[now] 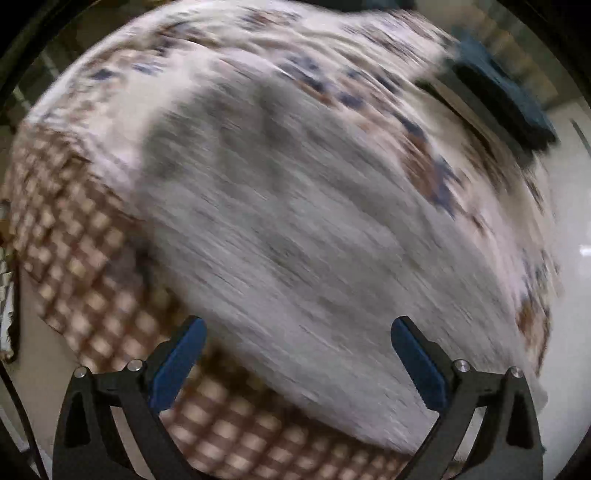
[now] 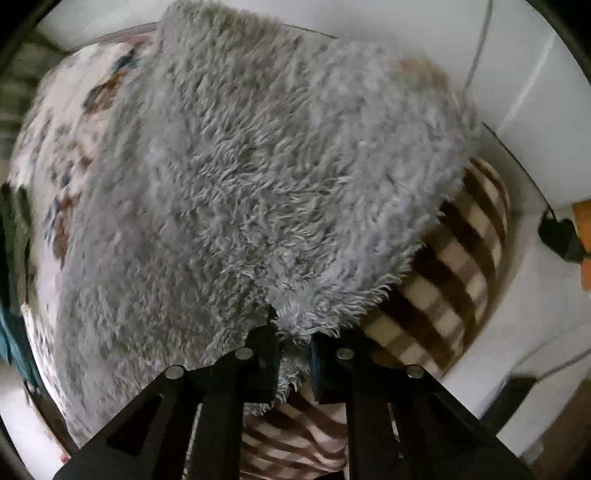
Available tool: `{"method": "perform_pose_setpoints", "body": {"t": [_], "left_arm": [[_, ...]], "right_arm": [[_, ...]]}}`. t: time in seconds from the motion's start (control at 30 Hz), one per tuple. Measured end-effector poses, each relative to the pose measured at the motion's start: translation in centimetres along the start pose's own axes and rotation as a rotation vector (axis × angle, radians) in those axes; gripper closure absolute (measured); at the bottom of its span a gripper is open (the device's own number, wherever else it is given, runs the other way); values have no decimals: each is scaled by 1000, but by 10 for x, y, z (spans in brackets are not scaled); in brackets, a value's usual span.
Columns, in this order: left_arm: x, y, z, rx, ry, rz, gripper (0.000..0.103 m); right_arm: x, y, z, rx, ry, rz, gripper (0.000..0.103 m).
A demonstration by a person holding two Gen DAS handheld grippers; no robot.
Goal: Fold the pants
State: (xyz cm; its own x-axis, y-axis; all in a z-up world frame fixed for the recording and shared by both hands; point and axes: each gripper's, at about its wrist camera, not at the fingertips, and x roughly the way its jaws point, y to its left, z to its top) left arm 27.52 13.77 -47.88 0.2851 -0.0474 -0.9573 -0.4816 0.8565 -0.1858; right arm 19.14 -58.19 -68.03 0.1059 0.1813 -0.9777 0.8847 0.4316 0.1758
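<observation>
Pants: the fluffy grey fleece pants (image 2: 236,184) lie spread over a pale floral-print sheet (image 2: 62,147) and a brown-and-cream checked blanket (image 2: 458,251); in your left wrist view the same grey pile (image 1: 295,229) fills the middle, smeared by motion blur.
Right gripper: your right gripper (image 2: 293,354) has its fingers drawn in narrow, pinching the near edge of the pants; tufts of fleece bulge out between the black finger (image 2: 264,354) and its partner.
Left gripper: your left gripper (image 1: 297,363) hangs over the pants with its fingers spread wide, the blue pads (image 1: 177,369) holding nothing.
Bedding: the checked blanket (image 1: 85,280) sits on the left of the left wrist view, the floral sheet (image 1: 332,66) on the far and right sides of the pants.
Surroundings: a dark blue cloth item (image 1: 506,110) lies beyond the sheet; a white wall (image 2: 406,26) rises behind the pants in the right wrist view.
Sharpness: the left wrist view is too blurred to tell fine folds.
</observation>
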Motion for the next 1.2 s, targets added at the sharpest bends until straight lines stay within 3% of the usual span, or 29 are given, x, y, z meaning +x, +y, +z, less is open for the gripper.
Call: {"method": "perform_pose_setpoints", "body": {"t": [0.03,0.13,0.2,0.27,0.33,0.43,0.5,0.63,0.7,0.73,0.77,0.83,0.87,0.93,1.03,1.2], "left_arm": [[-3,10,8,-23,-13,10,1],[-2,21,28,-14,17,-18,1],[-3,26,42,-2,40,-54,1],[-4,34,53,3,49,-68,1],[-4,49,67,7,59,-68,1],[0,71,88,36,61,-9,1],[8,89,104,33,62,-25,1],[21,110,129,-2,76,-114,8],[33,106,139,23,110,-156,9],[39,103,143,42,128,-176,13],[44,97,145,72,144,-173,20],[56,83,146,138,172,-170,72],[59,76,145,175,179,-163,79],[57,67,143,238,155,-144,88],[45,64,143,272,119,-127,90],[8,82,160,228,46,-136,91]], "right_arm": [[-2,8,-5,19,20,-15,77],[-23,57,-40,-58,38,22,24],[-43,92,-78,-92,-10,78,23],[-47,140,-127,-172,15,134,23],[-31,193,-185,-246,120,232,23],[18,258,-269,-318,330,298,23],[49,284,-310,-303,414,316,23],[95,304,-356,-216,469,307,23],[110,317,-360,-178,475,316,26],[115,320,-361,-159,461,315,37],[119,326,-362,-156,447,313,59],[118,333,-367,-179,416,250,84],[118,336,-370,-179,413,253,86],[110,342,-375,-220,386,228,88],[99,351,-387,-245,366,246,92],[78,361,-407,-298,361,307,93]]}}
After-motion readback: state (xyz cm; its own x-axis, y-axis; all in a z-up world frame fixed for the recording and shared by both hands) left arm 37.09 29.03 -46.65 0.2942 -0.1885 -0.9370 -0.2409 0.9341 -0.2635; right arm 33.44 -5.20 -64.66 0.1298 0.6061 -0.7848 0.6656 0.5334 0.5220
